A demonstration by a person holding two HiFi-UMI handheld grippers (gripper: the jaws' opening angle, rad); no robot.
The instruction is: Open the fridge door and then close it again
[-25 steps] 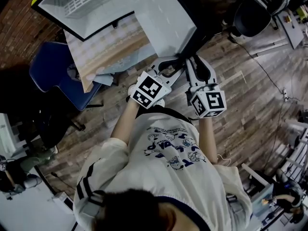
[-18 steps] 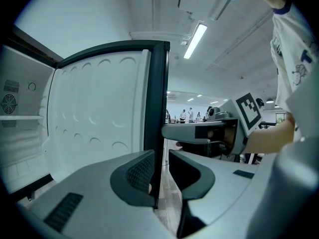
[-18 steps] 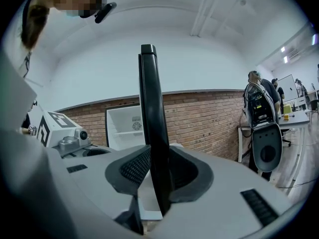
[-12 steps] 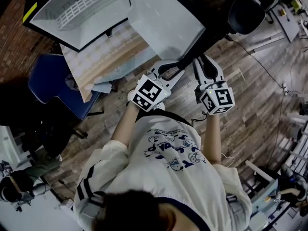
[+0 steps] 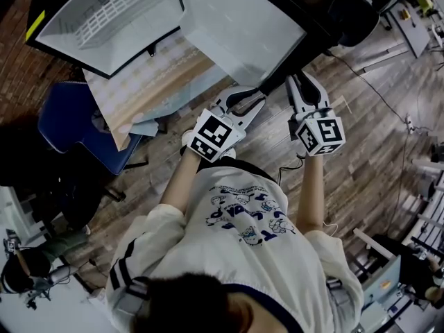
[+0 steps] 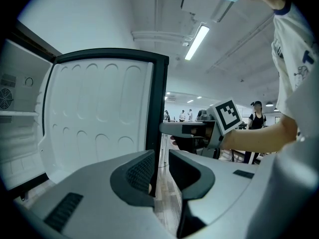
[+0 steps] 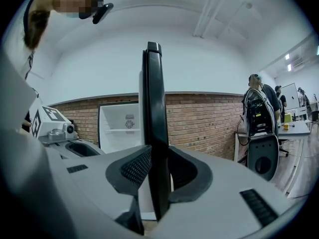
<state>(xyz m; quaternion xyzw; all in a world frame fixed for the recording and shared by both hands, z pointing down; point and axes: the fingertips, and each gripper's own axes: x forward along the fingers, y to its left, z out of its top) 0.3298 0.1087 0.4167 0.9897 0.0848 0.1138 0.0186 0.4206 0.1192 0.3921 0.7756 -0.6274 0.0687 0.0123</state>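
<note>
The small fridge [image 5: 111, 12] stands open, and its white-lined door [image 5: 236, 26] is swung out towards me. My left gripper [image 5: 244, 101] is shut on the door's black free edge [image 6: 158, 108], its left pad against the inner side. Just to the right, my right gripper [image 5: 303, 83] straddles the same edge [image 7: 152, 108]. Its jaws are closing, the pads [image 7: 134, 168] close on either side of the edge. The right gripper view shows the door edge-on, with the open cabinet [image 7: 119, 123] behind it.
The fridge rests on a patterned board [image 5: 152, 75], with a blue chair [image 5: 76, 123] to its left. A brick wall [image 7: 209, 118] runs behind. A black machine [image 7: 261, 143] and several people [image 6: 256, 116] stand on the wooden floor [image 5: 374, 116] at the right.
The door has swung wider. My right gripper has slid to the right, out along the door's edge. The left gripper has hardly shifted.
</note>
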